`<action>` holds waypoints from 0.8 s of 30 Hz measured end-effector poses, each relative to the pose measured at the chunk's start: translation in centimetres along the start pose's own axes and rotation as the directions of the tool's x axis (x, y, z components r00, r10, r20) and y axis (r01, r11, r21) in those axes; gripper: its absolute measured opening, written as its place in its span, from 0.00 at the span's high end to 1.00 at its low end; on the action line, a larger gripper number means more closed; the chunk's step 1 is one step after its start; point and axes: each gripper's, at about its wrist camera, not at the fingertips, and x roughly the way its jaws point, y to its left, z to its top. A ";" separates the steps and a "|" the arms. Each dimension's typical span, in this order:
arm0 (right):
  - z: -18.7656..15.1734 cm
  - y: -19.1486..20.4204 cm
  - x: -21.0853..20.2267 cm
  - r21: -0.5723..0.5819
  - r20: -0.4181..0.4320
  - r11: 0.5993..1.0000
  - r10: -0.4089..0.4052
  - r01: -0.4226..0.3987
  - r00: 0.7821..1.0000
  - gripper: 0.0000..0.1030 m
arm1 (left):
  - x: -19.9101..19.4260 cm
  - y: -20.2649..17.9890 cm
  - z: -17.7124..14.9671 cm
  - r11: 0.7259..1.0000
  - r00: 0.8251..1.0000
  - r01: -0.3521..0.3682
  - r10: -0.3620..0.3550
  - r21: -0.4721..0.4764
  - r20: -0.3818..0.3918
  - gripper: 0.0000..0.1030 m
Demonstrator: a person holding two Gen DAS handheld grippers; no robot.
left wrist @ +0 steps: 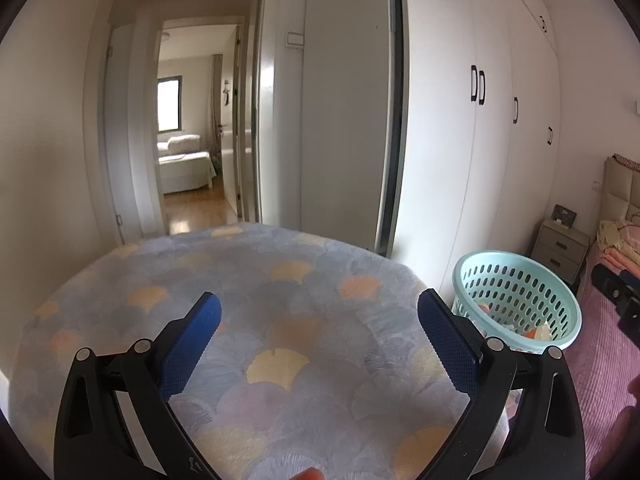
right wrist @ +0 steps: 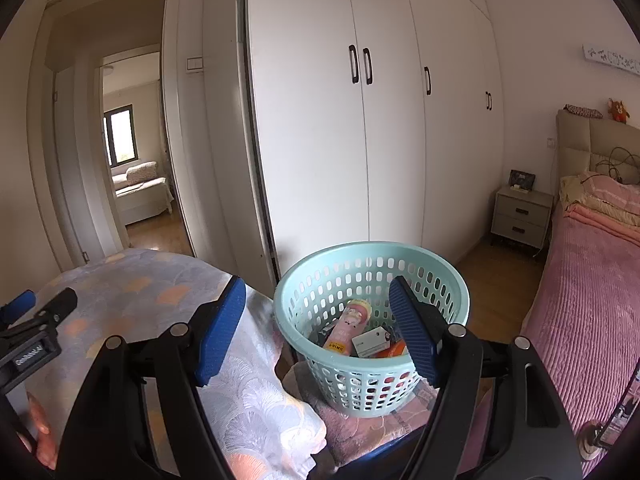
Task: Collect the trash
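Note:
A light teal perforated basket (right wrist: 320,320) stands on a pink cushion beside the cloth-covered table (right wrist: 152,292). Inside it lie a pink tube (right wrist: 350,326), a white box (right wrist: 372,342) and an orange piece (right wrist: 394,348). My right gripper (right wrist: 318,296) hovers open over the basket's near rim with nothing between its blue pads. My left gripper (left wrist: 320,316) is open above the patterned tablecloth (left wrist: 224,280), empty; the basket (left wrist: 516,300) sits to its right. The left gripper (right wrist: 28,312) also shows at the left edge of the right wrist view.
White wardrobe doors (right wrist: 360,120) fill the wall behind the basket. A bed with a pink cover (right wrist: 584,312) runs along the right, with a grey nightstand (right wrist: 522,214) at its head. An open doorway (left wrist: 188,152) leads to another room. A hand (right wrist: 40,428) shows at lower left.

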 end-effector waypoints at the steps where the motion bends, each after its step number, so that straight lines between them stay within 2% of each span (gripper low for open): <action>1: 0.1 0.0 0.0 0.005 -0.002 1.000 0.006 -0.006 1.000 0.32 | -0.4 -0.1 0.1 1.000 1.000 0.000 0.000 0.011 0.001 0.07; 4: 0.1 -0.1 -0.5 0.016 -0.002 1.000 0.017 -0.017 1.000 0.32 | -1.0 -0.6 0.0 0.999 1.000 -0.013 0.013 0.045 -0.001 0.07; 11: 0.0 -0.2 -1.9 0.010 0.009 1.000 0.009 -0.009 1.000 0.32 | -2.3 -0.7 -0.1 1.000 1.000 -0.010 0.010 0.023 -0.002 0.07; 24: 0.3 -0.1 -3.3 0.008 0.021 1.000 0.005 -0.006 1.000 0.31 | -5.4 -1.3 0.6 0.999 0.999 0.010 -0.012 0.043 0.052 0.07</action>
